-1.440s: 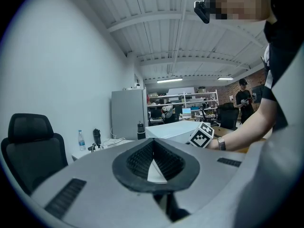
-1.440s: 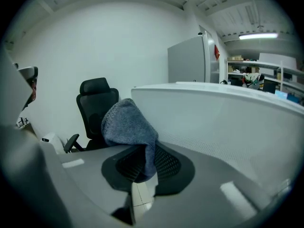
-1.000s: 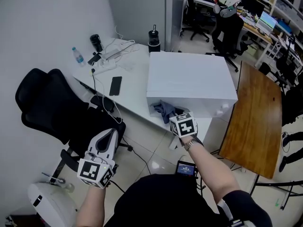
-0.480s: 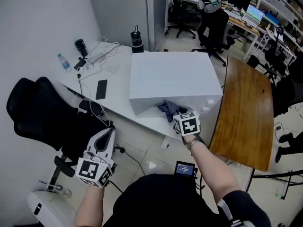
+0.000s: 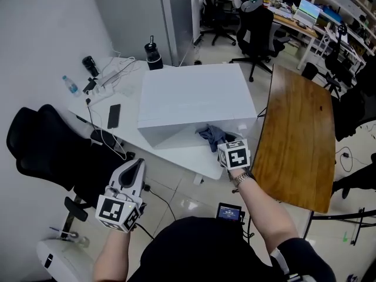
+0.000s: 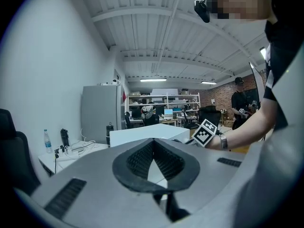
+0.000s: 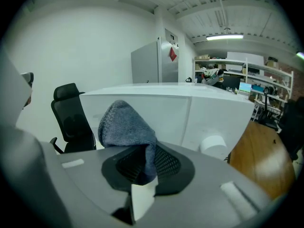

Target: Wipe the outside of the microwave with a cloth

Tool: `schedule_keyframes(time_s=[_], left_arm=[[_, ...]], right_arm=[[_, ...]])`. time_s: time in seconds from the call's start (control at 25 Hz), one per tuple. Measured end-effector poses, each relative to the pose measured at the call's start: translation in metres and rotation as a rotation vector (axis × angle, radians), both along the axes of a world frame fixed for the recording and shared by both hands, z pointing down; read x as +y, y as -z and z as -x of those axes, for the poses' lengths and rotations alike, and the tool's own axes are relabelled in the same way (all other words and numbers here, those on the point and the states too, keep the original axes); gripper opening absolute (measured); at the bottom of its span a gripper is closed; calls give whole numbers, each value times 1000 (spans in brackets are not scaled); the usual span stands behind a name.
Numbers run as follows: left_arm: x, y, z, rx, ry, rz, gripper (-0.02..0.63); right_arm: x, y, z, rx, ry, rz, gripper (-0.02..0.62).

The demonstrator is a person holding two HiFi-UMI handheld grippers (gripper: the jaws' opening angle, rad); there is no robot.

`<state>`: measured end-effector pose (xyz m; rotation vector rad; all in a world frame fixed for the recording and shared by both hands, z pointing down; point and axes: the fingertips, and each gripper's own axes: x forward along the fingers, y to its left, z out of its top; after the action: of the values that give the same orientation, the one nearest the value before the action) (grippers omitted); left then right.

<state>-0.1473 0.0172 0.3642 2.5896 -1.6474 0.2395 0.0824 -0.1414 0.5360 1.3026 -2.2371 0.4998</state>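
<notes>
Cloth (image 7: 126, 125) nipped in right gripper (image 7: 142, 165) may drag free rubbing microwave (image 7: 199, 113) ahead; left gripper (image 6: 153, 159) closed, empty.

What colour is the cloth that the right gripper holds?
The cloth is greyish blue, clearest in the right gripper view.

One microwave (image 5: 191, 98), one cloth (image 5: 211, 135), one phone (image 5: 114, 116), one water bottle (image 5: 70, 86) — plus two dark flasks, the left flask (image 5: 90, 65) and the right flask (image 5: 154, 54). Two grippers: left gripper (image 6: 153, 151), right gripper (image 7: 142, 160). Two tables: white table (image 5: 176, 153), wooden table (image 5: 296, 128).
</notes>
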Motion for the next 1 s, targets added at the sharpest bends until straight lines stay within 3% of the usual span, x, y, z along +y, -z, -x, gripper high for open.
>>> schedule_keyframes(time_s=[0.52,1.0], left_arm=[[-9,-1,-94,-17,-38,17,5],[-1,-11,-157,-8,-66,28,5]], right_arm=[[2,-1,-93,-20,-30,3,44],[13,12,-160,-18,-50,-31,44]])
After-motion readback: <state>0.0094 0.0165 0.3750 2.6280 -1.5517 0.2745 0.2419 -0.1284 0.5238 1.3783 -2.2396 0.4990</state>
